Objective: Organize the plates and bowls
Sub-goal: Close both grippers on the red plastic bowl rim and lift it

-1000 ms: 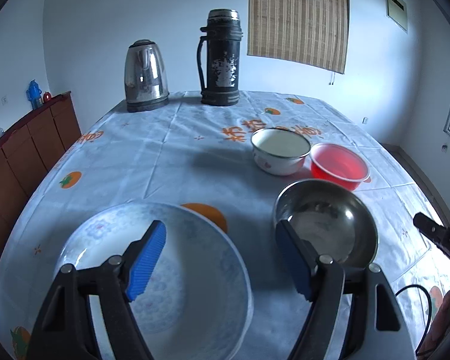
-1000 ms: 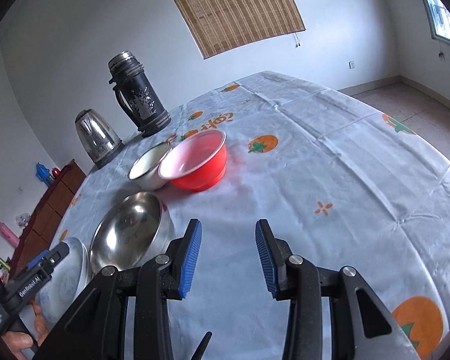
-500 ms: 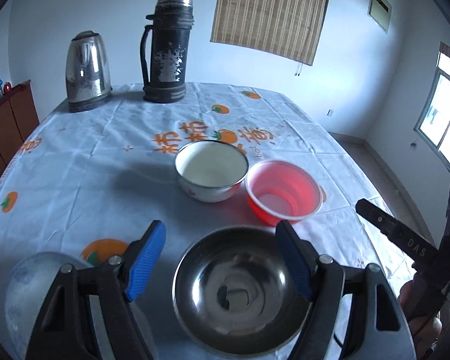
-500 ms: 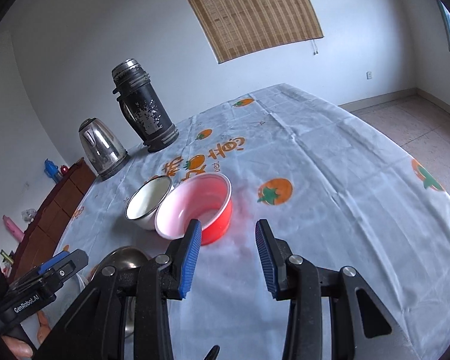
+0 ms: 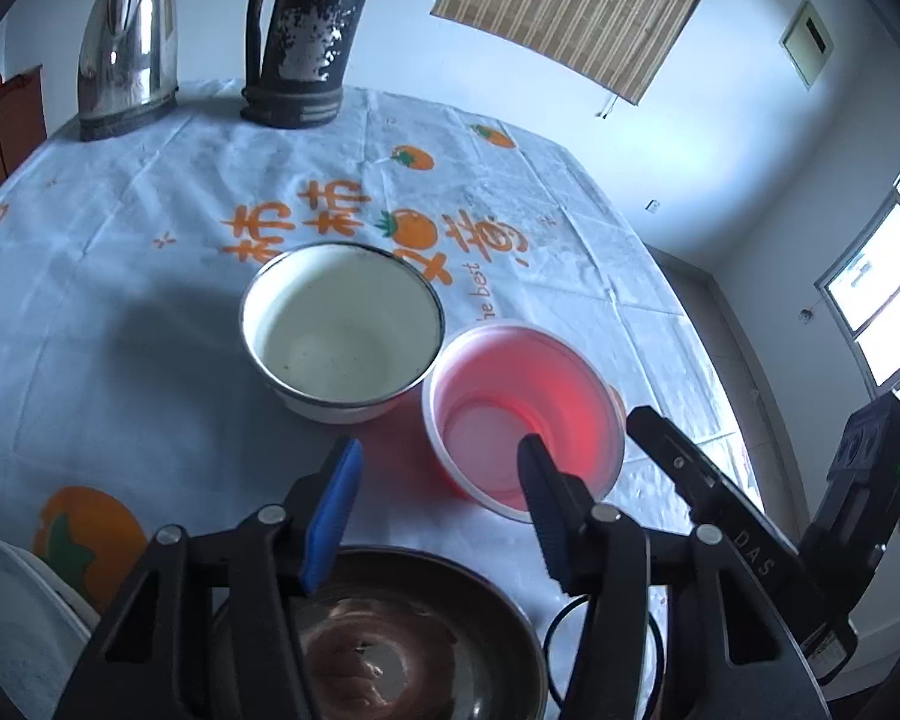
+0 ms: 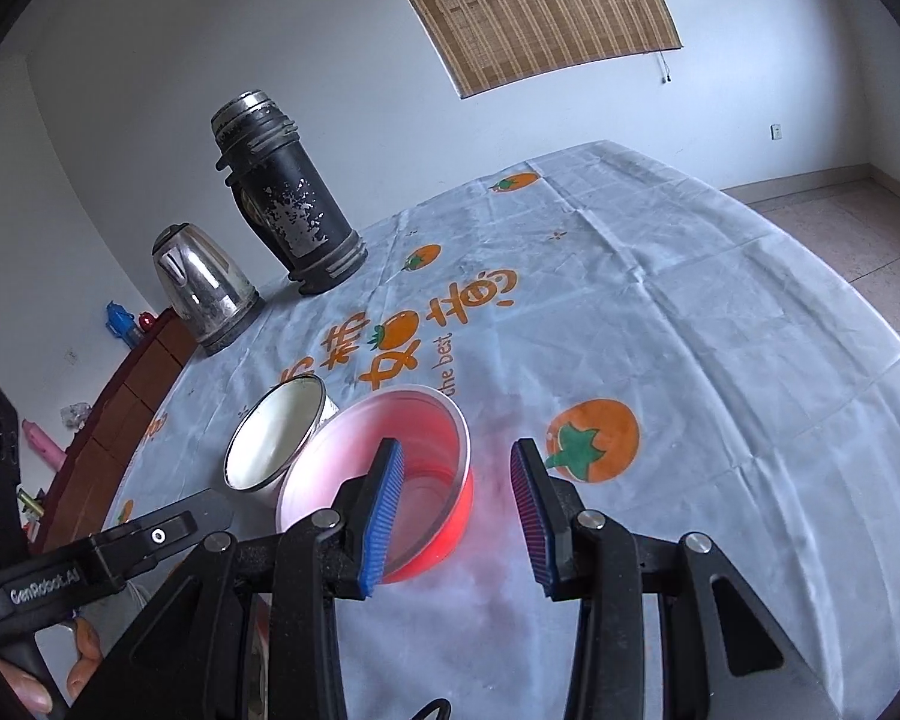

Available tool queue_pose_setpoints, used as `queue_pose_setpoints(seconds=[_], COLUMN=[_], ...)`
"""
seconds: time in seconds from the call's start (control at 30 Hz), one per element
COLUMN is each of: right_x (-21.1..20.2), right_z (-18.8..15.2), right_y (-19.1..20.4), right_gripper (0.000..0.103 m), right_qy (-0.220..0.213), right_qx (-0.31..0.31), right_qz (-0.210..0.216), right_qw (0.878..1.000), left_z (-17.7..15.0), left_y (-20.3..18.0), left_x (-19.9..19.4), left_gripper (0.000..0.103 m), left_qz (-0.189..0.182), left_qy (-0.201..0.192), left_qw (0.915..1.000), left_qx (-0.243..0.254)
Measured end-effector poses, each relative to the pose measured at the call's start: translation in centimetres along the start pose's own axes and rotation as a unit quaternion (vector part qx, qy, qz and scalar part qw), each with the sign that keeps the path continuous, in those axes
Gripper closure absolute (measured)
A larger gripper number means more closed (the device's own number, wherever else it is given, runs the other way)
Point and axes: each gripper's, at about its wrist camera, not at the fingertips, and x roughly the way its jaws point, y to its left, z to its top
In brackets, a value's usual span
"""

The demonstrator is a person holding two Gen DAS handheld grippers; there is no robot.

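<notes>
Currently our right tool (image 6: 456, 516) straddles the red bowl (image 6: 414, 450) rim at lower centre, unclenched; our left tool (image 5: 438, 498), jaws just narrowed, grips nothing. Clamping off-centre may tip it against the touching white bowl (image 6: 270, 438).

Right claw (image 6: 456, 504) open, straddling red bowl (image 6: 384, 474) rim; white bowl (image 6: 273, 432) touching behind.

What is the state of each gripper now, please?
Left gripper: open, jaws just been closing, nothing held.
Right gripper: open, astride the red bowl rim, not gripping.
</notes>
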Motion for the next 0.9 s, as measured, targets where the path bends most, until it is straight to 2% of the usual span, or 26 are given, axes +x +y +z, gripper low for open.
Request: queue_pose_setpoints(seconds=[0.1, 0.2, 0.4, 0.63, 0.67, 0.9], right_x=[0.9, 0.9, 1.5, 2.7, 2.9, 1.5], right_z=[-0.2, -0.2, -0.3, -0.5, -0.6, -0.5], right_y=[-0.7, -0.7, 0.0, -0.5, -0.6, -1.0], right_gripper=[0.07, 0.07, 0.07, 0.081, 0.085, 0.09], right_qy=[0.018, 0.019, 0.032, 0.055, 0.062, 0.047], right_qx=[0.01, 0.01, -0.003, 0.012, 0.014, 0.024], right_qz=[0.01, 0.016, 0.021, 0.023, 0.027, 0.03], right_qw=[1.0, 1.0, 0.999, 0.998, 0.998, 0.998], left_z=[-0.1, 0.0, 0.2, 0.2, 0.2, 0.0], left_y=[-0.1, -0.1, -0.4, -0.6, -0.6, -1.7], left_x=[1.0, 1.8, 2.7, 3.7, 3.7, 2.9], left_gripper=[0.055, 0.055, 0.068, 0.084, 0.084, 0.087], left_qz=[0.0, -0.004, -0.007, -0.026, -0.026, -0.032], left_qy=[0.009, 0.018, 0.024, 0.032, 0.03, 0.02], left_qw=[0.9999, 0.9996, 0.9994, 0.9988, 0.9989, 0.9993], left_qx=[-0.009, -0.021, -0.024, -0.025, -0.025, -0.005])
